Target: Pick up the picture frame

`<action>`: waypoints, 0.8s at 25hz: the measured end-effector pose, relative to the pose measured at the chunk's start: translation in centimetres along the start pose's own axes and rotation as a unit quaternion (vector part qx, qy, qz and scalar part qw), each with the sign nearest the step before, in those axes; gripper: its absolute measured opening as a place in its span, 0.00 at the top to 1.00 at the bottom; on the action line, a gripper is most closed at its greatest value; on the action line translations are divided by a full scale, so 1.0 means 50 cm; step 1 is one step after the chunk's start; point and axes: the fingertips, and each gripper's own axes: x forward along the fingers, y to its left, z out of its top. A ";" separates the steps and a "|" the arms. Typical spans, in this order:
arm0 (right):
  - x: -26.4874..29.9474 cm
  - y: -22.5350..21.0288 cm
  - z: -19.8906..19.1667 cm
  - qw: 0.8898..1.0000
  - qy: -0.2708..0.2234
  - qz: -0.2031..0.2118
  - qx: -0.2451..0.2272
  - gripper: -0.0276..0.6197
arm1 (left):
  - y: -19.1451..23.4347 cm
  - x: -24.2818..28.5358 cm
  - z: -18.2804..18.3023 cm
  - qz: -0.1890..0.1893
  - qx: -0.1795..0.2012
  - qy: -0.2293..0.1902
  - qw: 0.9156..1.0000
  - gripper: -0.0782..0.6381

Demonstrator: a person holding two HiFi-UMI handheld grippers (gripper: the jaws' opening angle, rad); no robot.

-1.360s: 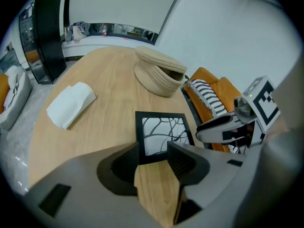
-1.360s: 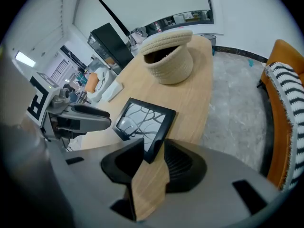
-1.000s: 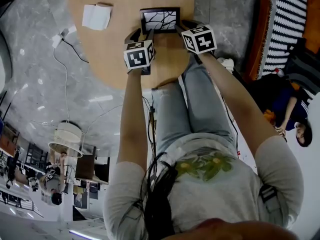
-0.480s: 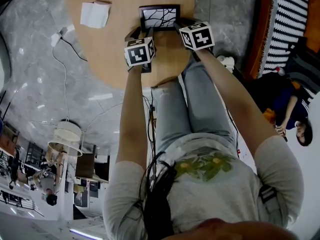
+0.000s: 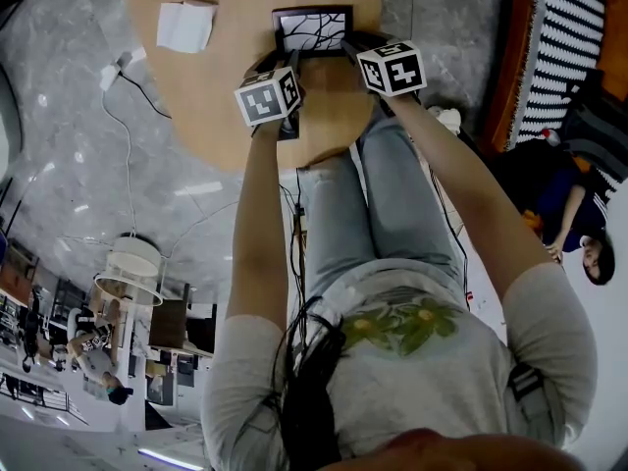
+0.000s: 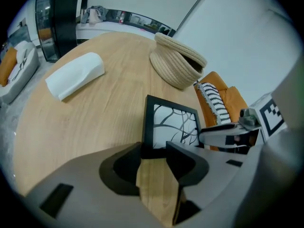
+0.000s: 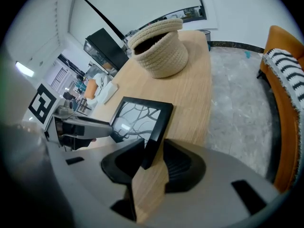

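One frame [image 5: 313, 30] stood tilted at the upper middle of the head view, on the worktop [image 5: 226, 96]. There were also one cloth [image 5: 186, 27] at upper left, one basket [image 6: 178, 65] cut off by the head view's top edge, and two claws. Both arms reached straight forward. The left claw [image 6: 154, 146] gaped, its tips at the frame's bottom edge; whether they touched was unclear. The right claw [image 7: 152, 151] gaped too, with the frame's lower right corner between its jaws, not clamped.
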 end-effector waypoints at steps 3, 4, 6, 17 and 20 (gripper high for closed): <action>0.000 0.001 0.000 1.000 -0.001 -0.002 -0.002 0.75 | -0.005 -0.002 0.010 0.009 0.037 -0.002 0.999 0.65; 0.000 0.001 0.001 1.000 -0.001 -0.002 -0.002 0.75 | -0.006 -0.002 0.013 0.013 0.049 -0.001 0.999 0.65; 0.000 0.001 0.002 1.000 -0.002 -0.004 -0.002 0.75 | -0.008 -0.002 0.016 0.019 0.068 0.001 0.997 0.65; 0.000 0.000 0.001 1.000 -0.003 -0.002 -0.007 0.76 | 0.010 -0.002 0.042 0.041 0.058 -0.011 0.997 0.74; -0.001 0.000 0.001 1.000 -0.003 -0.002 -0.009 0.76 | 0.014 0.004 0.045 0.048 0.068 -0.005 0.997 0.74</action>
